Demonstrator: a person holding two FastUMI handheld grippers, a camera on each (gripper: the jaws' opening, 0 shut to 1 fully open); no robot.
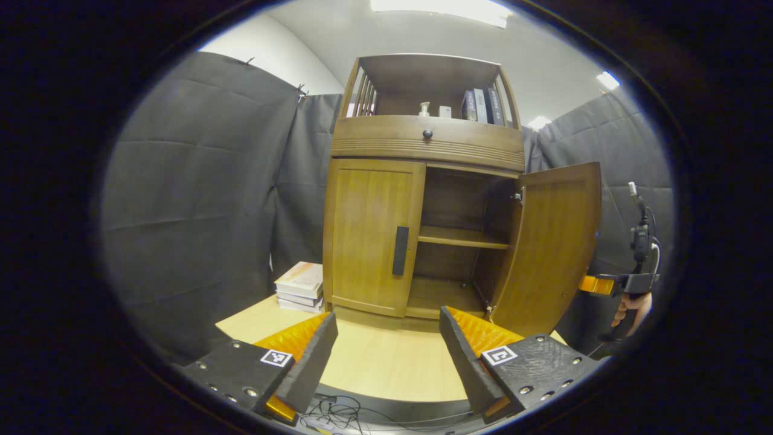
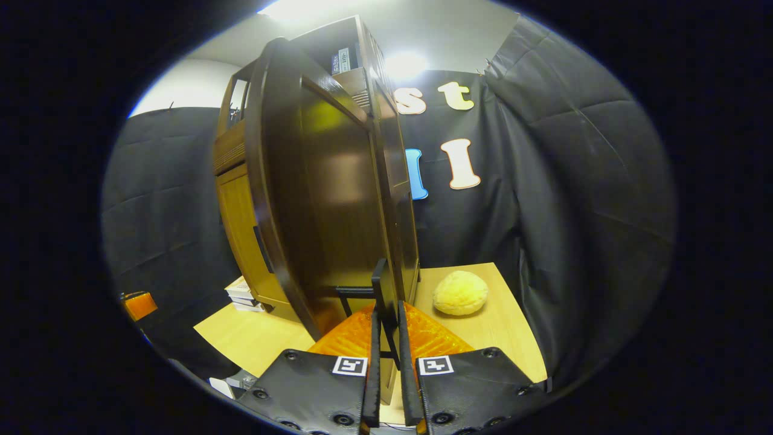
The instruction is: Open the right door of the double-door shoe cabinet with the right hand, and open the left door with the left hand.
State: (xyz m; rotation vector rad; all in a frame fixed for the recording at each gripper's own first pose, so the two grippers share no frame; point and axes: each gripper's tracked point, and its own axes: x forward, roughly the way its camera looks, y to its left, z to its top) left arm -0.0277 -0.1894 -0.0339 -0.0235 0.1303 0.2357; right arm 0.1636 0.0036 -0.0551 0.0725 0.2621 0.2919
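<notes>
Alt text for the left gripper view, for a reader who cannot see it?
A wooden cabinet stands on a table, its right door swung open and its left door shut. The open left gripper faces it. Stacked books lie left of the cabinet; the right gripper is behind the open door.

Left tool agape, right tool clamped

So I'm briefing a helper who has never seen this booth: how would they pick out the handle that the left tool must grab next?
Start at the wooden shoe cabinet on the table. Its right door is swung open; the left door is shut. The handle is the dark upright bar near that shut door's inner edge, unlike the small round knob on the drawer above.
</notes>
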